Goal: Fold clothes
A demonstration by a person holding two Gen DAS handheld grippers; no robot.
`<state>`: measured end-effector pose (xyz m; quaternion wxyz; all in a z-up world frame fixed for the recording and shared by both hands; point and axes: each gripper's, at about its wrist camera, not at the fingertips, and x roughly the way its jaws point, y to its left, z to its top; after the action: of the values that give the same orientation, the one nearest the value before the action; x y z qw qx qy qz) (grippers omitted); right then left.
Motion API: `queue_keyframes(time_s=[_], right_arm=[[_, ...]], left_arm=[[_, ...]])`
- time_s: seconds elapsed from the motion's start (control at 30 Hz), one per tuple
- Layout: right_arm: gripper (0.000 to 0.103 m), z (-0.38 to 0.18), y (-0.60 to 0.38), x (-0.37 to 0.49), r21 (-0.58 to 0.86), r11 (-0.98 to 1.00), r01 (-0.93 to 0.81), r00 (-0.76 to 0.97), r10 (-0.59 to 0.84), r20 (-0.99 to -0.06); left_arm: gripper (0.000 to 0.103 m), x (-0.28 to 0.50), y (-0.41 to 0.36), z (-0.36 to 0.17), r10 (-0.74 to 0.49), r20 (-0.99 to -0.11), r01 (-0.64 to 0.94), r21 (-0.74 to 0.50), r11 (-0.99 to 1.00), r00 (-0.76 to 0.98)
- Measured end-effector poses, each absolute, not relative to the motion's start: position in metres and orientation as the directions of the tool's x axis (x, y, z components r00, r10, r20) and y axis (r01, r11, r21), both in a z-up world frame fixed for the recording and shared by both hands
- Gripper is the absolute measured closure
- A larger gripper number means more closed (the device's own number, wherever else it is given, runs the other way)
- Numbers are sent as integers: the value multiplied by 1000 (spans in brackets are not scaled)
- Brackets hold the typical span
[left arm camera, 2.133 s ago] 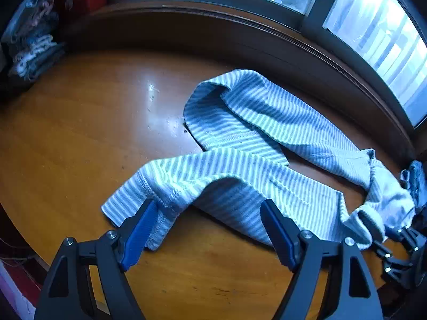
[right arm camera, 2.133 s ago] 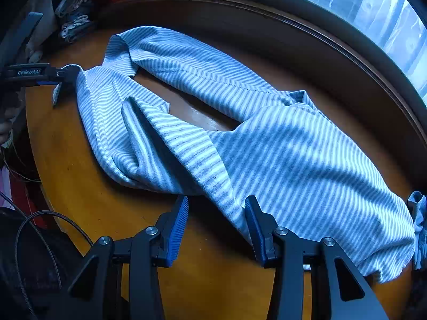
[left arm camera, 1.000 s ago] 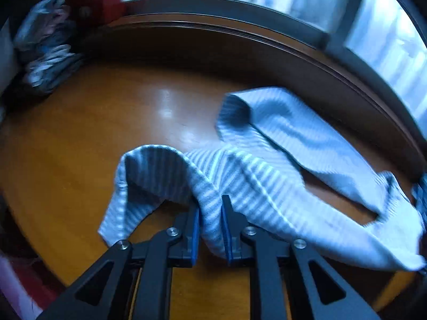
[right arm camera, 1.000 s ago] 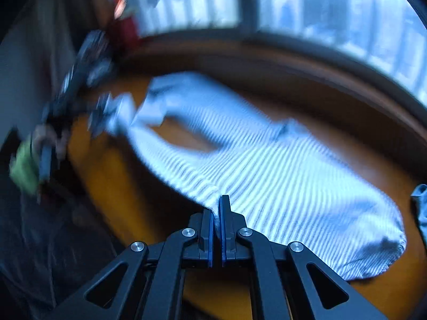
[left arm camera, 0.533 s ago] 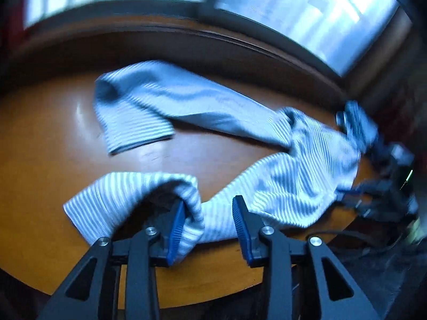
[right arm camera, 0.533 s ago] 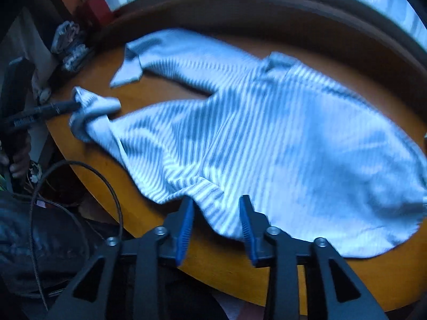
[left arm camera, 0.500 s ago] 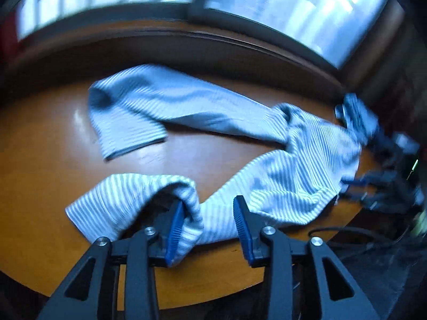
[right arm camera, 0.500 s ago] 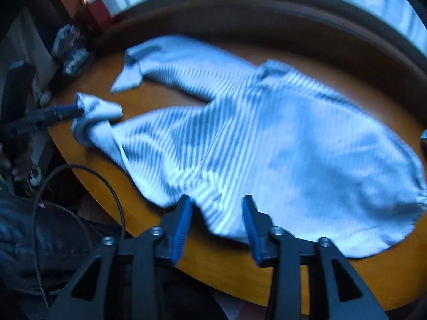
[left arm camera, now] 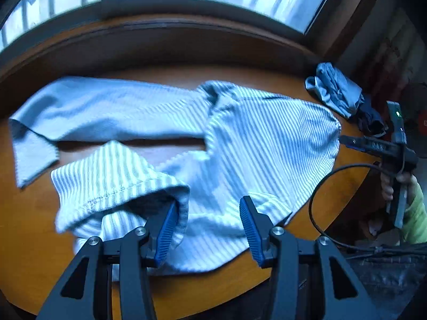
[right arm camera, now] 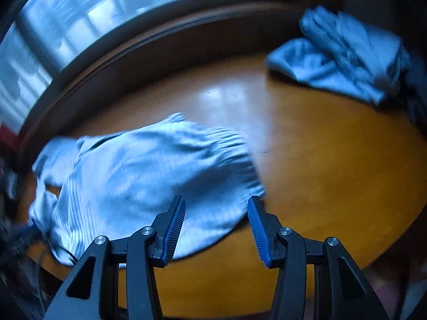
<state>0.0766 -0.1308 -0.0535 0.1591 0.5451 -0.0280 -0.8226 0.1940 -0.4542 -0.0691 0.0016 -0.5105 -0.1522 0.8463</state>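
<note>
While both jaws stand wide and empty, left gripper [left arm camera: 206,226] and right gripper [right arm camera: 216,226] hover over striped garment [left arm camera: 267,146]; spreading stage; next: grip an edge.

Desk [left arm camera: 208,290]: round, glossy orange-brown wood, set against a dark curved sill below windows; window glare on the bare top in the right wrist view [right arm camera: 320,144]. Striped garment [left arm camera: 267,144], pale blue and white, spread flat across the middle; one sleeve [left arm camera: 106,109] stretched along the far edge, the other sleeve [left arm camera: 117,181] doubled back near the front edge, cuff raised in a hump. Bare wood visible in the gap between sleeves. Crumpled blue cloth [left arm camera: 336,90] at the far right edge, apart from the garment; same heap blurred in the right wrist view [right arm camera: 344,53], with bare wood between it and the garment's hem [right arm camera: 240,160].
</note>
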Motion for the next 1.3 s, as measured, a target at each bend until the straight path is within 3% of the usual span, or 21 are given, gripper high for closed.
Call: queue_keyframes(time_s=[0.17,0.27,0.3,0.53,0.7,0.8,0.9,1.1,1.3], right_arm=[[56,-79,-140,39,204,-945,257,-296,-278,-914],[87,-78,-157,18,240,-921,307,-292,-331,-897],[90,-74,-165,7,244,-916,319,-294,-340,-893],[95,22,-171,-38,348,-870,349,-424,-478,-769],[95,44,-134,-18,213,-912,350,-469,-367,-803],[94,3,-117,0,65,-934,350,-436,-224,-872],[92,-41,-101,6,64,-940,334,-347,-186,-919],[66,-43,-78,24,63,-966,251,-405,-164,-899],[59,-4,-76,70,114,-975,191,-477,-194,-857]], left_arm=[[58,183,-452,-94,110,-896,252,-235,-939,-430],[58,183,-456,-100,76,-902,301,-221,-928,-425],[58,182,-457,-101,63,-904,312,-210,-926,-423],[58,174,-460,-88,-40,-892,375,-147,-915,-449],[58,195,-469,-77,-82,-876,451,-163,-877,-476],[58,216,-484,-76,-101,-882,516,-173,-839,-461],[58,238,-498,-73,-120,-898,575,-165,-801,-424],[58,263,-514,-70,-154,-922,620,-108,-778,-354],[58,280,-528,-70,-133,-925,593,-113,-797,-355]])
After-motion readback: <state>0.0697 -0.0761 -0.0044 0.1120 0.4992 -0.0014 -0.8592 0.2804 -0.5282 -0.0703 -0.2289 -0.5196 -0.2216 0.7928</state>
